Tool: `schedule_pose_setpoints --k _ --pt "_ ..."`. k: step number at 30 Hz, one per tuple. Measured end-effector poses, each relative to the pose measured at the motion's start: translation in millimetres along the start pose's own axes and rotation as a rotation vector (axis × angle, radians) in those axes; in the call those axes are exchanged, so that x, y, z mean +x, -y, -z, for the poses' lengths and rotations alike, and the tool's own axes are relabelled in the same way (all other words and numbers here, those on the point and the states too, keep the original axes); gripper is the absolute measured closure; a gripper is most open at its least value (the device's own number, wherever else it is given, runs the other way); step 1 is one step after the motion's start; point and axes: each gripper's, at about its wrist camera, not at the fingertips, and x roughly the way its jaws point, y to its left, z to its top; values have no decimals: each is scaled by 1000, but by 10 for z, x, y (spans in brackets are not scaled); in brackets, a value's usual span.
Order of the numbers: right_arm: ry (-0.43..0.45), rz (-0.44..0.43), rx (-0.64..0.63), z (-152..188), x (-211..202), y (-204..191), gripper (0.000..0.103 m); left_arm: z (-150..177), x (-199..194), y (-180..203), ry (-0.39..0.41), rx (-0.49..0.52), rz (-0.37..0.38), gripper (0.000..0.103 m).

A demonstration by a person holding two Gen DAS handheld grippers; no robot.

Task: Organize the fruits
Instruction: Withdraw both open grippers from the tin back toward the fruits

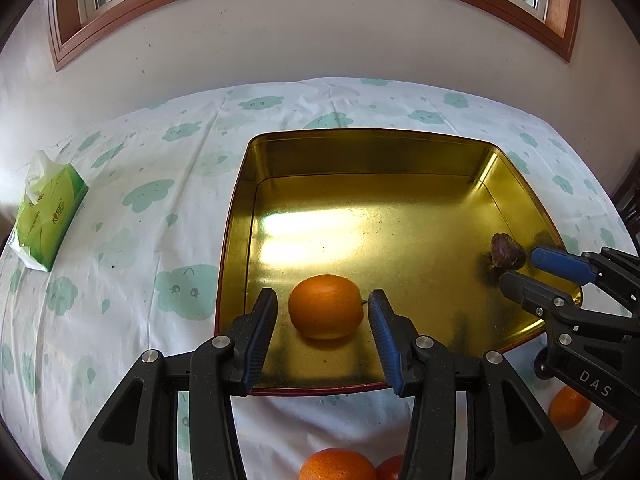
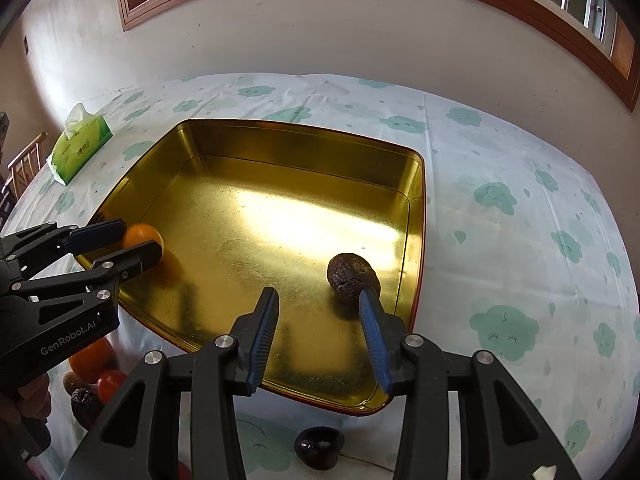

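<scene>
An orange [image 1: 325,306] lies in the near left part of a golden tin tray [image 1: 360,152]. My left gripper [image 1: 322,294] straddles the orange, and a narrow gap shows at each blue pad, so it is open. In the right wrist view the same gripper [image 2: 138,238] reaches in from the left around the orange [image 2: 144,236]. A dark wrinkled fruit [image 2: 352,276] rests near the tray's [image 2: 280,140] right wall. My right gripper [image 2: 317,293] is open; the fruit sits just beyond its right fingertip, not between the pads. The left wrist view shows this gripper [image 1: 520,269] beside the dark fruit [image 1: 508,256].
The table carries a white cloth with green cloud prints. On it, in front of the tray, lie loose fruits: oranges [image 1: 336,464] [image 1: 568,406], a red fruit [image 2: 110,384] and dark fruits [image 2: 319,452] [image 2: 84,402]. A green tissue pack [image 1: 48,216] lies far left. A wall with a window stands behind the table.
</scene>
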Motion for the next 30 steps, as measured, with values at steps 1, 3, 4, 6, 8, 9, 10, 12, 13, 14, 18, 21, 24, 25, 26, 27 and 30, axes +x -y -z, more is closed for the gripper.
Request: schedule_pose_setpoints --k 1,3,4,6,8,9,10,12,13,14,18,21,24,25,26,27,30 --pt "1 -5 3 8 -12 2 63 2 -8 9 1 3 -2 48" --pt "4 -7 1 19 -44 0 62 7 -28 22 4 3 -10 42" --pt "9 -5 -2 23 -70 -4 62 12 -41 25 6 1 -6 42" --pt "20 0 -10 32 -129 -12 62 21 -83 43 13 1 1 42" --pt "28 0 -13 43 -195 -17 62 29 -142 61 22 2 1 42" --pt "34 -2 -13 49 -234 -18 62 32 -181 73 27 2 3 42" --pt "40 -2 -13 59 -276 -20 62 39 -230 84 35 2 5 42" --pt "54 -6 -7 83 -373 -18 62 58 -335 96 53 3 4 42" --pt "59 -12 -4 96 -418 -17 62 73 -392 97 61 2 4 42" --pt "63 -15 -4 109 -463 -17 62 93 -451 91 70 0 3 42" --pt "86 -14 -5 209 -657 -28 62 197 -672 32 96 -15 -18 42" --pt "101 -17 1 317 -800 -26 62 330 -832 -42 113 -22 -46 42" --pt "106 -17 5 447 -925 -29 62 502 -964 -120 115 -39 -73 42" --pt "107 -20 5 496 -962 -32 62 564 -1006 -151 116 -49 -73 42" --pt "106 -19 5 548 -997 -37 62 635 -1047 -178 117 -57 -74 42" --pt "106 -18 5 601 -1030 -42 62 705 -1082 -203 113 -64 -78 42" --pt "104 -20 7 774 -1118 -50 62 910 -1164 -249 107 -78 -92 42"
